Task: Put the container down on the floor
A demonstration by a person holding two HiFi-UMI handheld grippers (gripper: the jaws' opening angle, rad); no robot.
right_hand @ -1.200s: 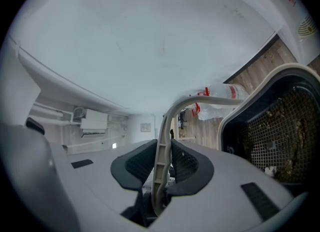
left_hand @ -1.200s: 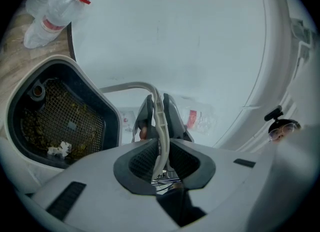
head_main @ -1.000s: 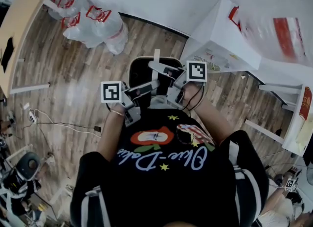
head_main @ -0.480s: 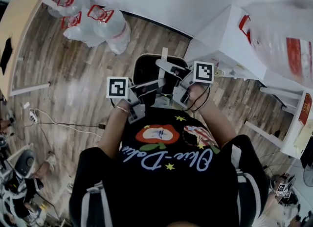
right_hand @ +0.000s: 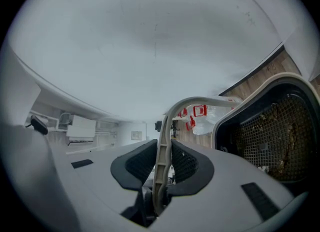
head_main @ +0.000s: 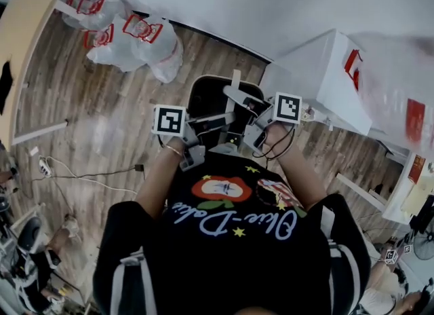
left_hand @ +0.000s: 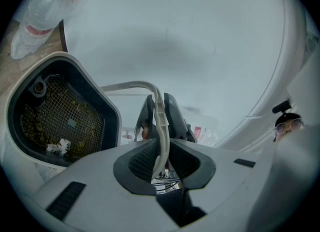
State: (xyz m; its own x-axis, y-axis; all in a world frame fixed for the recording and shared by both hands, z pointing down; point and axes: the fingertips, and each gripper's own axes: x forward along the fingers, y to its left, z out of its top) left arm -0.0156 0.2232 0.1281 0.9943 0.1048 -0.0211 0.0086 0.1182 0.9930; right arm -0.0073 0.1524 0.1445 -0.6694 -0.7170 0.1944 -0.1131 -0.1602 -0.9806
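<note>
Both tongs [left_hand: 159, 122] [right_hand: 162, 157] on container [left_hand: 75, 62] handle [left_hand: 127, 85]

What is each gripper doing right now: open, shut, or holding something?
Left gripper: shut on a white handle of the container.
Right gripper: shut on a white handle of the same container.

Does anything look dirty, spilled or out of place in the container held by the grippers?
Yes: the container has a mesh bottom soiled with yellow-brown residue, and small white scraps lie on it. Nothing appears spilled outside it.
</note>
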